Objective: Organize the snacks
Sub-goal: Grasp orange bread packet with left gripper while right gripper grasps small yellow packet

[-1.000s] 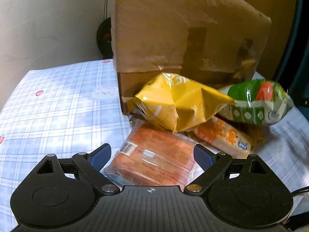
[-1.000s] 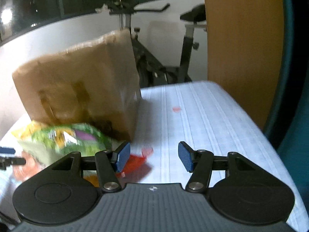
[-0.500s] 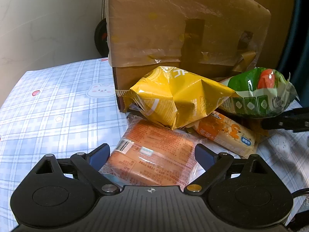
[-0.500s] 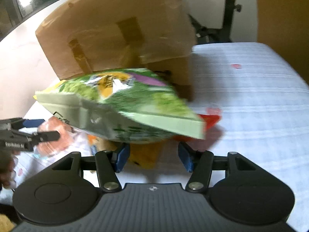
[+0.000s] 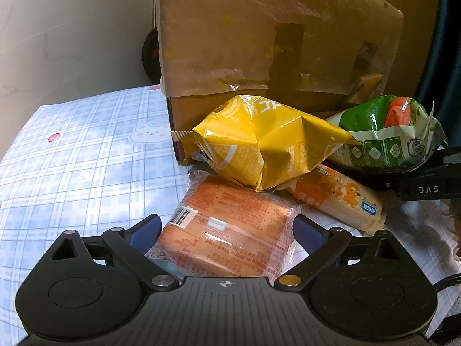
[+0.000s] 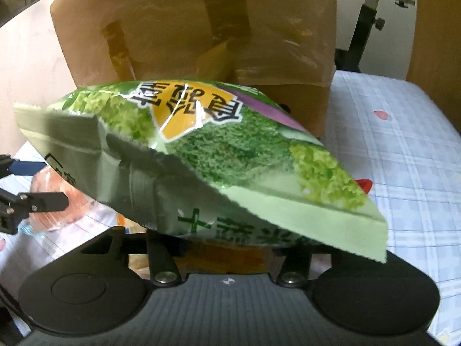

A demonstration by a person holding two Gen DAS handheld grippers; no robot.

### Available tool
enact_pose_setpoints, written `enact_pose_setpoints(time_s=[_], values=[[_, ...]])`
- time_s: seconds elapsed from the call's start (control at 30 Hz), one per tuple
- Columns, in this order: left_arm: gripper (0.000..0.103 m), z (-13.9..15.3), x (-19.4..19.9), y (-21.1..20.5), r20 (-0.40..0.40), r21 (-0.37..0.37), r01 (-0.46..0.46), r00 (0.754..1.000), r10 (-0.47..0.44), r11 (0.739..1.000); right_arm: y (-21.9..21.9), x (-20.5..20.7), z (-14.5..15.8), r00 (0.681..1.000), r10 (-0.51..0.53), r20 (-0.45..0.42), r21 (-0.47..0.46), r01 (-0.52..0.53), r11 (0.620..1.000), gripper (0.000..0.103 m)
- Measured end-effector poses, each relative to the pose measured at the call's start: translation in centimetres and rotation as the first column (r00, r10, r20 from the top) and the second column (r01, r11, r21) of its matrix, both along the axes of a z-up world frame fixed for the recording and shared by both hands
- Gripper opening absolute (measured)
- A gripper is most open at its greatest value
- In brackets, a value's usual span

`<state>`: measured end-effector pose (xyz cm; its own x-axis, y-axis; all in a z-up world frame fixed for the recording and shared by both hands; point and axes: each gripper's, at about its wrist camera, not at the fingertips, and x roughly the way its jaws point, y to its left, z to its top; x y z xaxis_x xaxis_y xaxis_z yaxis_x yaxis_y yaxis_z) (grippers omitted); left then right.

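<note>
Snacks are piled in front of a tipped cardboard box. My left gripper is low over a flat orange packet. The packet lies between its wide jaws, which are opening, and the pads are not pressing it. A yellow bag lies on top of the pile, with an orange-and-white packet beside it. My right gripper is closing at the near end of the green bag. That bag covers its fingertips, so any contact is hidden. In the left wrist view its dark finger sits just under the green bag.
A blue plaid cloth with bunny prints covers the table and runs bare to the left. A red packet peeks out behind the green bag. An exercise bike stands behind the table. A wooden panel rises at the right.
The right gripper has swung left and down onto the snack pile. The green bag now fills its view and its fingers stand narrower. The left gripper has stayed put, its jaws slightly wider.
</note>
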<state>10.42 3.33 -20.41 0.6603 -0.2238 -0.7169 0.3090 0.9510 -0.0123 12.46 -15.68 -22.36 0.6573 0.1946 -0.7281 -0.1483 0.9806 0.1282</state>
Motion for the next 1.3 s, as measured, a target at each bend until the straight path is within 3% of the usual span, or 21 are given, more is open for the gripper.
enact_pose_setpoints(time_s=[0.33,0.5,0.9,1.1,1.3], values=[[0.099,-0.1,-0.7,0.0,-0.002,0.012,-0.016,1.0,0.016,1.0,-0.7,-2.5,-0.2,0.999,0.037,0.013,0.01,-0.037,0.999,0.037],[0.099,-0.4,-1.3,-0.3,-0.001,0.043,-0.013,1.0,0.013,0.999,-0.2,-4.1,-0.2,0.997,0.074,0.027,-0.018,-0.073,0.997,0.037],[0.099,-1.0,-0.2,0.6,-0.027,0.023,-0.032,0.999,0.033,0.999,0.5,-4.5,-0.2,0.997,0.079,0.023,-0.075,-0.077,0.994,0.039],[0.098,-1.0,0.6,0.3,-0.025,0.007,-0.039,0.999,0.039,0.999,-0.1,-4.9,-0.3,0.998,0.063,0.024,-0.06,-0.061,0.996,0.042],[0.08,-0.6,0.4,0.5,0.006,-0.014,-0.046,0.999,0.046,0.999,-0.4,-5.2,-0.2,0.996,0.087,0.024,-0.057,-0.086,0.995,0.036]])
